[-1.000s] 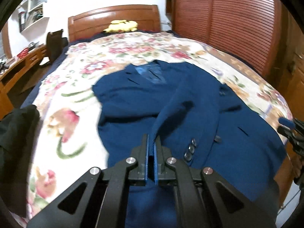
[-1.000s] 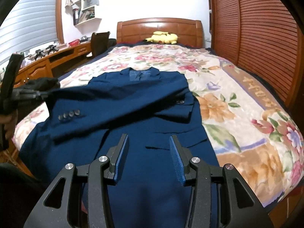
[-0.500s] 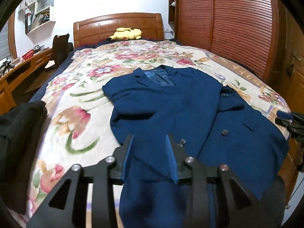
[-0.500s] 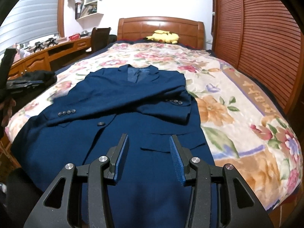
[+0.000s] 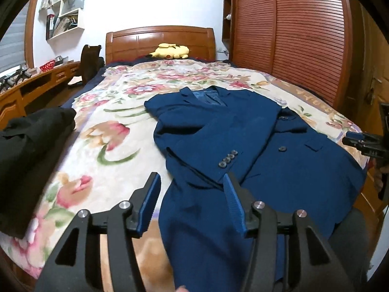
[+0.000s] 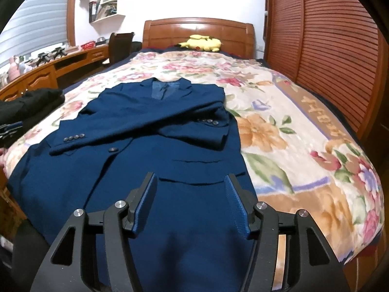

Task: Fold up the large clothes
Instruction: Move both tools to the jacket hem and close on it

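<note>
- A second ago the left tongs (image 5: pixel 192 182) were pinched on the sleeve cuff; they have since let go and drawn back, and the sleeve now lies across the blue jacket (image 5: pixel 243 131).
- The left tongs are spread wide, holding nothing, above the near hem.
- The right tongs (image 6: pixel 190 182) are likewise spread apart and empty, over the jacket's lower front.
- The jacket lies face up on the floral bedspread (image 6: pixel 291 126), collar toward the headboard (image 6: pixel 198 31), hem hanging off the foot of the bed.
- Both sleeves are folded across the chest: one sleeve (image 6: pixel 136 126) slants down to the left side, its four cuff buttons (image 6: pixel 74 137) showing; the other cuff (image 6: pixel 209 122) rests near the right edge.
- One front button (image 6: pixel 112 149) and a pocket flap (image 6: pixel 194 161) are visible; the cloth looks mostly smooth.
- A black garment (image 5: pixel 29 150), possibly folded, sits on the left edge of the bed, well apart from the jacket.
- A yellow plush toy (image 6: pixel 203 42) rests by the headboard.
</note>
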Motion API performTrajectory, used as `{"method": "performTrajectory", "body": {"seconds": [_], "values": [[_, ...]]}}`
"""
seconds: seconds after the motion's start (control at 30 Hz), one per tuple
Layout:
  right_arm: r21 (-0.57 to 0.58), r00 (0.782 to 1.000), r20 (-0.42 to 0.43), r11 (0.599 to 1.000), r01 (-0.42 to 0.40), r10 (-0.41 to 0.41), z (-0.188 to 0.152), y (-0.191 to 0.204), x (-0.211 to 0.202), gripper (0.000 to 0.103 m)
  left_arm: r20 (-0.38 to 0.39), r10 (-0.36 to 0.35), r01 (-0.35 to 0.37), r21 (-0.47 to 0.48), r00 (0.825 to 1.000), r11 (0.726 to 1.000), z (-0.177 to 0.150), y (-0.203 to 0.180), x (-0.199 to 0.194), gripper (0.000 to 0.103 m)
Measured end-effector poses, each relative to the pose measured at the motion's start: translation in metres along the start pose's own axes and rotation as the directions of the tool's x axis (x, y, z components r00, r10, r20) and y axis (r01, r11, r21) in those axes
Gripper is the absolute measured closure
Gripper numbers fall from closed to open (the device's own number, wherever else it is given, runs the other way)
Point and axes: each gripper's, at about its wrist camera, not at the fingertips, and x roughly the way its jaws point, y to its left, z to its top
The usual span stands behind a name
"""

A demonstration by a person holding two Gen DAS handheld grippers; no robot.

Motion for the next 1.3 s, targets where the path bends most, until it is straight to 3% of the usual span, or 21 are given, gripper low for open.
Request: {"method": "performTrajectory", "body": {"seconds": [0.67, 1.2, 1.3], "values": [[0.030, 0.994, -0.085, 0.997, 0.070, -0.067, -0.027, -0.034, 0.028, 0.044, -0.059, 0.036, -0.039, -0.036, 0.998, 0.999, -0.053, 0.015, 0.000, 0.050], [0.031, 0.988, -0.137, 0.996, 0.079, -0.074, -0.046, -0.061, 0.022, 0.044, -0.085, 0.007, -0.011, -0.049, 0.996, 0.999, -0.076, 0.007, -0.001, 0.050], [-0.001, 0.985, -0.155, 0.997, 0.072, -0.071, -0.049, -0.060, 0.020, 0.044, -0.092, -0.018, 0.015, -0.032, 0.996, 0.999, -0.078, 0.000, -0.003, 0.060]]}}
